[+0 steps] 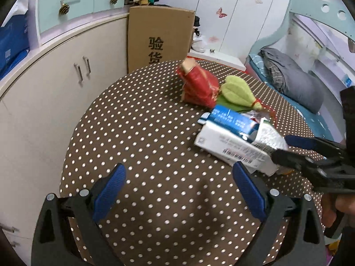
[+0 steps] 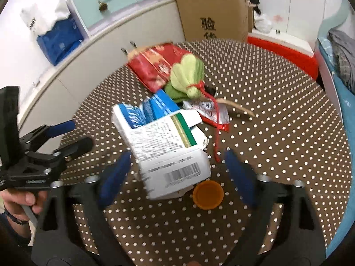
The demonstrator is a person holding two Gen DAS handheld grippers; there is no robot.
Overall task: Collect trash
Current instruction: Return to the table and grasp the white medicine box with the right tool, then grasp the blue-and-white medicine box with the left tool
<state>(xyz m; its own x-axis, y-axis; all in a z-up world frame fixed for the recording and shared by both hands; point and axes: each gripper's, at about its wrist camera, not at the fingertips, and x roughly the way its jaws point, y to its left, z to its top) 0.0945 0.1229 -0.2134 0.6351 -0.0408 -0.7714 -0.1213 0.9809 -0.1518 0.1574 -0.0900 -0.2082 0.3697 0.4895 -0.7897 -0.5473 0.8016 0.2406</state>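
Observation:
Trash lies in a pile on the round brown polka-dot table (image 1: 144,133): a white carton (image 2: 173,155), a blue-and-white box (image 2: 153,108), a red packet (image 2: 155,66), a green fabric bundle (image 2: 188,73), a red-and-white wrapper (image 2: 210,110) and an orange cap (image 2: 207,194). My right gripper (image 2: 177,175) straddles the white carton. Its left pad is at the carton's edge and its right pad stands apart, so it is open. My left gripper (image 1: 180,177) hangs open over bare cloth, left of the white carton (image 1: 233,146). The right gripper (image 1: 281,147) reaches in from the right.
A cream cabinet (image 1: 55,88) curves along the left. A tall cardboard box (image 1: 159,35) stands behind the table. A bed with grey bedding (image 1: 295,82) is to the right. A thin wooden stick (image 2: 235,107) lies beside the wrapper. A hand (image 2: 24,201) holds the left gripper (image 2: 75,135).

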